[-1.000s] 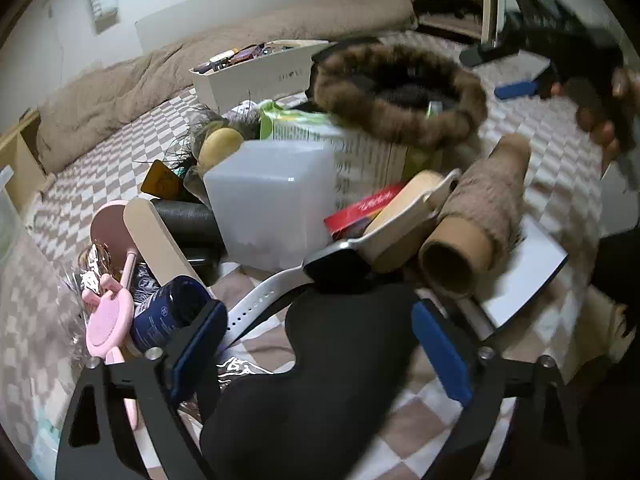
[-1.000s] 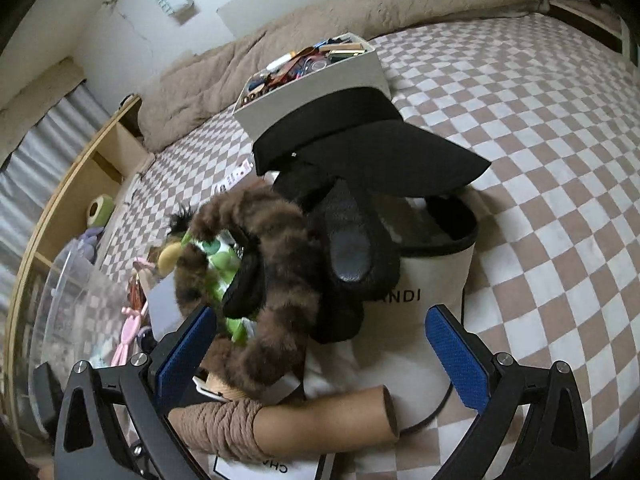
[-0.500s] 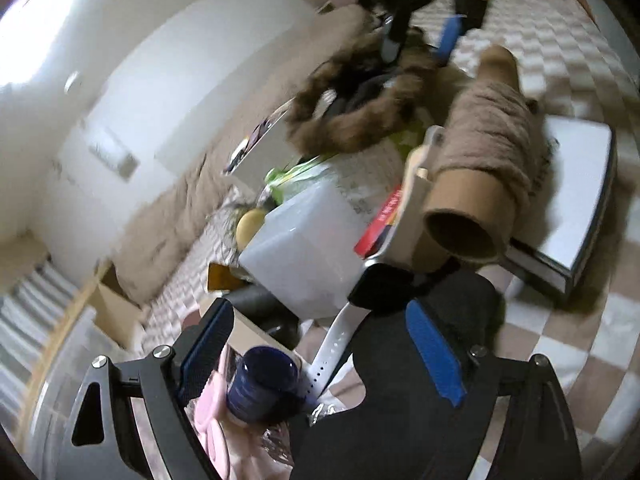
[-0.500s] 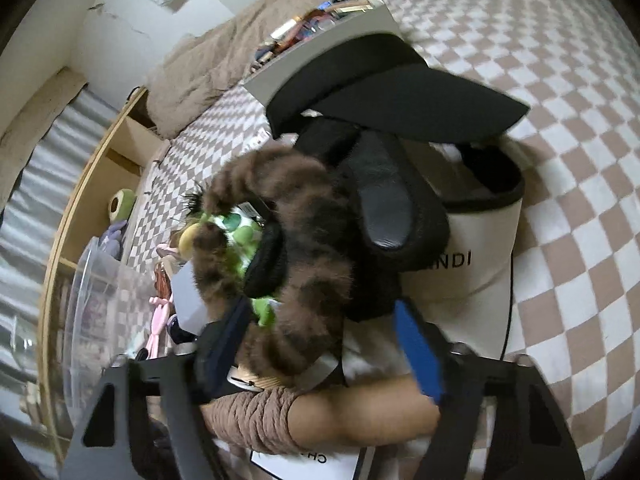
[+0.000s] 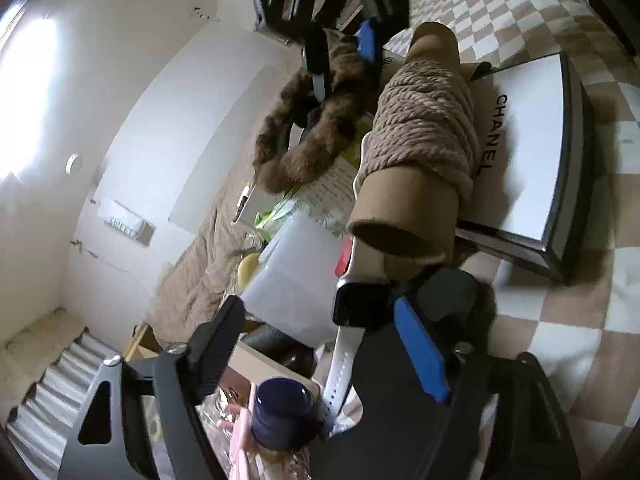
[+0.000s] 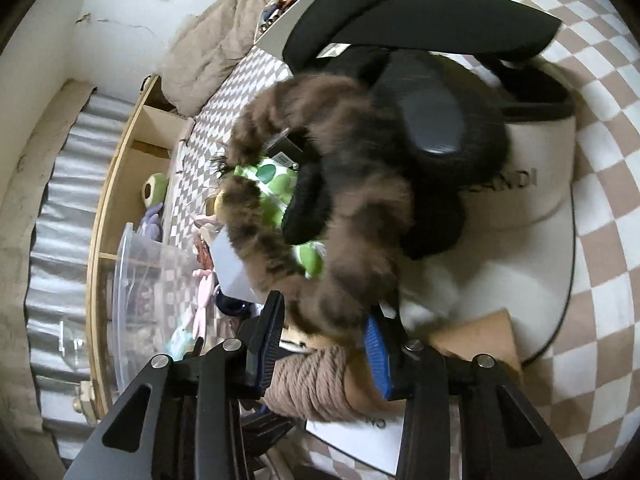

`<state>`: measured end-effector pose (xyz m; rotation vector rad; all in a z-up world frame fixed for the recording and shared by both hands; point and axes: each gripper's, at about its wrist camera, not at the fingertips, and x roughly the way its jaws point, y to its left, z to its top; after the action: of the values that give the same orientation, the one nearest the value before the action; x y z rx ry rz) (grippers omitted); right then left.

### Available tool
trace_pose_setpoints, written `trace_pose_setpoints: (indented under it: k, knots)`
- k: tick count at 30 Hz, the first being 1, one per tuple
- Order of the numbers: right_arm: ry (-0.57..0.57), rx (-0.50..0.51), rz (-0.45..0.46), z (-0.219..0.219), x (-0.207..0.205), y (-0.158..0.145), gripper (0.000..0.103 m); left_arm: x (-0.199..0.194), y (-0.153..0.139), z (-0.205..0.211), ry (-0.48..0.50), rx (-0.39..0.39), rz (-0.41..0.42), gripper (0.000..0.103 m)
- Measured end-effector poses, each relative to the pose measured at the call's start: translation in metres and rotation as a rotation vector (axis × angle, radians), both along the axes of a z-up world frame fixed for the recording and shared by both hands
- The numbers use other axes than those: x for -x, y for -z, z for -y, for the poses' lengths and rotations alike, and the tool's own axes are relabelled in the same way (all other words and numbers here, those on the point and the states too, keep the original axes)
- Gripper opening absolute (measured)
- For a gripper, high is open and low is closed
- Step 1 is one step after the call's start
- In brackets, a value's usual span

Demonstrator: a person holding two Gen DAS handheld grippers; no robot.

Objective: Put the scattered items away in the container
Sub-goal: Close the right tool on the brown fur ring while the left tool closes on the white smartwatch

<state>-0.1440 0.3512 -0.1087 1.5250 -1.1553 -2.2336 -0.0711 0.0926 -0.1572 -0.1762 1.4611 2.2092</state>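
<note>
A brown furry ring (image 6: 320,208) lies on the heap beside a cream bag (image 6: 532,184). My right gripper (image 6: 324,344) has closed its jaws around the ring's lower edge; it also shows in the left wrist view (image 5: 344,56) on the fur (image 5: 308,136). My left gripper (image 5: 320,336) is open, tilted, over a smartwatch (image 5: 352,304) with a white strap, a frosted plastic box (image 5: 296,276) and a black soft item (image 5: 400,420). A yarn-wound cardboard tube (image 5: 420,160) lies just ahead.
A white Chanel box (image 5: 532,148) lies under the tube. A black visor (image 6: 420,8) and a black pouch (image 6: 432,116) top the bag. A dark blue jar (image 5: 280,412), pink items, a clear tub (image 6: 136,292) and a wooden shelf (image 6: 116,184) stand left.
My right gripper has moved down onto the furry ring and narrowed around it. My left gripper has rolled and come closer to the watch and tube.
</note>
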Motion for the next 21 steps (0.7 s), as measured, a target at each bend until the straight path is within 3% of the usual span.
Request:
trace_pose_setpoints:
  k: [3, 7, 12, 19, 21]
  knots:
    - [0.004, -0.022, -0.019, 0.003, 0.006, 0.002, 0.028, 0.001, 0.004, -0.005, 0.02, 0.02, -0.02, 0.075]
    - [-0.046, -0.111, -0.104, 0.009, 0.004, -0.008, 0.027, 0.002, 0.009, -0.011, 0.062, 0.046, -0.049, 0.075]
    - [-0.029, -0.086, -0.138, -0.002, 0.0, -0.013, 0.022, 0.002, 0.022, -0.02, 0.067, 0.084, -0.068, 0.075]
    - [0.005, -0.057, -0.216, -0.014, -0.007, -0.037, 0.02, 0.009, 0.031, -0.024, 0.063, 0.105, -0.026, 0.047]
    - [0.021, -0.047, -0.238, -0.02, -0.011, -0.044, 0.018, 0.008, 0.032, -0.022, 0.074, 0.105, -0.026, 0.046]
